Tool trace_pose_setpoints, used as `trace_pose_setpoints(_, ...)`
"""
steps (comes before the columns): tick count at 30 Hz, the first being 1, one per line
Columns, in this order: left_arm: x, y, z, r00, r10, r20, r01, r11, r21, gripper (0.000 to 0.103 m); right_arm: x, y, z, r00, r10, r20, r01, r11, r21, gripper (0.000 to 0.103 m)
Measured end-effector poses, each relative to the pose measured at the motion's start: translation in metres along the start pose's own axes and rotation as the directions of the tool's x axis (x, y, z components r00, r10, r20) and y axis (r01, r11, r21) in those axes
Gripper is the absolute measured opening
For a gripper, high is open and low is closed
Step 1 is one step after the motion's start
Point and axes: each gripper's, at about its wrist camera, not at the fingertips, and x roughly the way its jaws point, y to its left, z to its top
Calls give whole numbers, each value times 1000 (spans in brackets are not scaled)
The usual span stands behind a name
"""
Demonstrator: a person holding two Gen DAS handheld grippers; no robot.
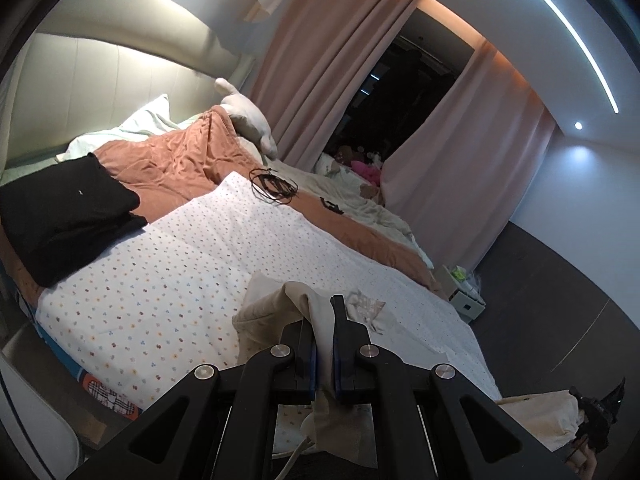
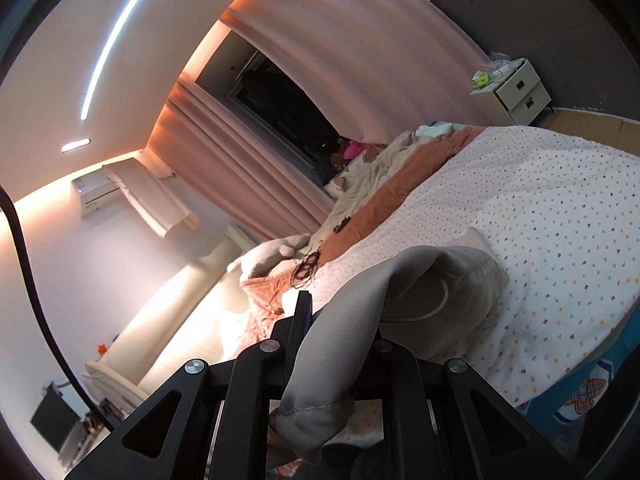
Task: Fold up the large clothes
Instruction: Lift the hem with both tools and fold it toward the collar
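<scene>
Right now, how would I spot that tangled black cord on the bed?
Start at the white dotted sheet spread over the bed. Follow it to its far edge, where the orange blanket begins. The black cord lies coiled right there, thin and loopy, unlike the solid folded black garment nearby.

The beige garment (image 1: pixel 280 316) is matt woven cloth with a visible grain and stitched hem. Beneath it, the dotted sheet (image 1: pixel 180 280) is smooth, thin cotton-like cloth. Beyond the sheet, the rust blanket (image 1: pixel 172 160) looks soft and crinkled. Each tool (image 1: pixel 324 344) is matt black plastic with shiny metal rivets.
</scene>
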Motion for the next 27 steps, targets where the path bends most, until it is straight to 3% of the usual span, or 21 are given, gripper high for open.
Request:
trace_pose_setpoints(13, 105, -19, 63, 998, 65, 12, -65, 998, 27, 5, 94, -12, 61, 997, 1, 73, -6, 998, 66, 15)
trace_pose_setpoints(27, 239, -3, 69, 981, 165, -98, -160, 985, 62, 5, 218, -56, 93, 993, -114, -25, 115, 993, 33, 15)
